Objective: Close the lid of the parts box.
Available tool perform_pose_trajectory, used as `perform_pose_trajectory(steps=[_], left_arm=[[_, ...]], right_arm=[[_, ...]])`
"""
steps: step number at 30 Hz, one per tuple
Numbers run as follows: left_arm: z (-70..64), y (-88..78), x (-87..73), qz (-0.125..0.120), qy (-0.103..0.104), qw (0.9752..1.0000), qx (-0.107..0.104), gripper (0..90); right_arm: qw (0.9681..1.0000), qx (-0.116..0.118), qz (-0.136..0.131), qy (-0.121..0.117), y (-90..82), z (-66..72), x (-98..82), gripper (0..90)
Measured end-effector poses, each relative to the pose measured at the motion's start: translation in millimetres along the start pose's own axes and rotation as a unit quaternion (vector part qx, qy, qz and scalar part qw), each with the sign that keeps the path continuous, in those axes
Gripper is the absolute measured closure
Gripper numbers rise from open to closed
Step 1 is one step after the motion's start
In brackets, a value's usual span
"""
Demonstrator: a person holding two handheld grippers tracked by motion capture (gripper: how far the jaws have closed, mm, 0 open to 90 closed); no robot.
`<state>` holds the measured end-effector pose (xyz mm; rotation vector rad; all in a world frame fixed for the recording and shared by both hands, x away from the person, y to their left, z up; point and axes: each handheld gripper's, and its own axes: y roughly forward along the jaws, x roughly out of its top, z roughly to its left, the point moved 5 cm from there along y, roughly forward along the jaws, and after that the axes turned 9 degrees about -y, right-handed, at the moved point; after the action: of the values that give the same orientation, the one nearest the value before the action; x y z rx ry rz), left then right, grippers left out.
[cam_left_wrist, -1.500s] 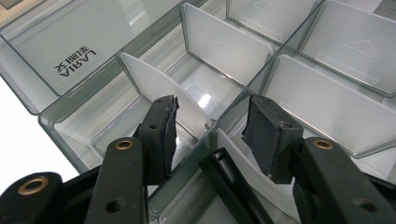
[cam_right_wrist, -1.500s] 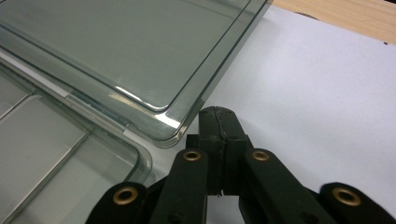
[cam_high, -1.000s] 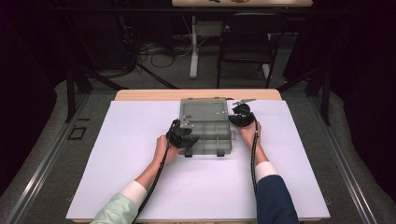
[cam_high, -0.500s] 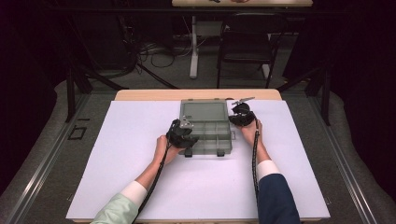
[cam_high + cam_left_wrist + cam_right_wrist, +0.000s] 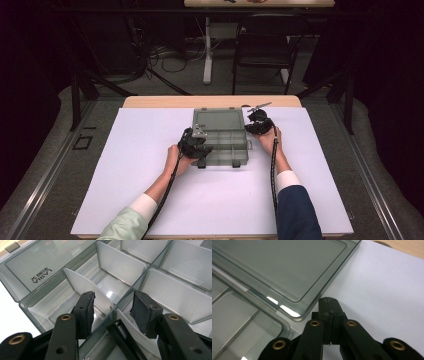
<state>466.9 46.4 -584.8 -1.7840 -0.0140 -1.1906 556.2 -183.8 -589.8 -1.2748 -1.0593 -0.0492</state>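
High view: a white sheet covers the surface [image 5: 150, 190], with a strip of bare wood along its far edge. An open grey, see-through compartment box [image 5: 225, 145] lies near the middle of the far edge, its lid [image 5: 218, 120] folded back flat toward that edge. The left tongs [image 5: 196, 146] sit at the box's left side, over its near-left compartments, held by a hand in a pale green sleeve with a white cuff. The right tongs [image 5: 258, 121] rest at the box's right side, level with the lid, held by a hand in a dark blue sleeve. Beyond the surface the room is dark: grey floor, a dark chair [image 5: 262, 47], a white table leg [image 5: 207, 50] and loose cables [image 5: 160, 52] on the floor.

Left gripper view: the left tongs [image 5: 112, 306] stand partly open above the box [image 5: 160, 285], 1 jaw over each side of a grey wall between 2 compartments. White dividers [image 5: 86, 288] stand upright in the tray; the left pad is just in front of 1, and I cannot tell whether it touches. Nothing is clamped. The lid [image 5: 37, 263] carries printed lettering.

Right gripper view: the right tongs [image 5: 329, 308] are fully closed, pad against pad, holding nothing. Their tips lie just beside the lid's rounded corner [image 5: 298, 315], over the white sheet [image 5: 382, 290]; whether they touch the lid I cannot tell. Bare wood shows at the top right corner.
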Motion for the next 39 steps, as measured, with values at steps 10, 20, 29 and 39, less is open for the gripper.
perform_pose_trajectory(steps=[10,20,29,39], left_arm=[[-0.4,0.1,0.1,0.001,-0.002,1.0,0.003,51.8],[-0.3,0.4,0.0,0.001,0.002,1.0,-0.001,51.7],[-0.3,0.3,0.0,0.001,0.003,1.0,-0.002,51.7],[0.8,1.0,-0.5,0.001,-0.005,1.0,-0.009,51.2]], right_arm=[[0.9992,0.013,0.022,-0.032,-3.8,1.1,0.4,90.0],[0.9985,0.035,0.027,-0.033,-6.8,2.7,-3.4,90.0],[0.9998,0.018,0.005,-0.003,-2.1,0.1,-1.1,90.0],[0.9998,-0.004,-0.021,0.008,1.1,0.0,0.2,90.0]])
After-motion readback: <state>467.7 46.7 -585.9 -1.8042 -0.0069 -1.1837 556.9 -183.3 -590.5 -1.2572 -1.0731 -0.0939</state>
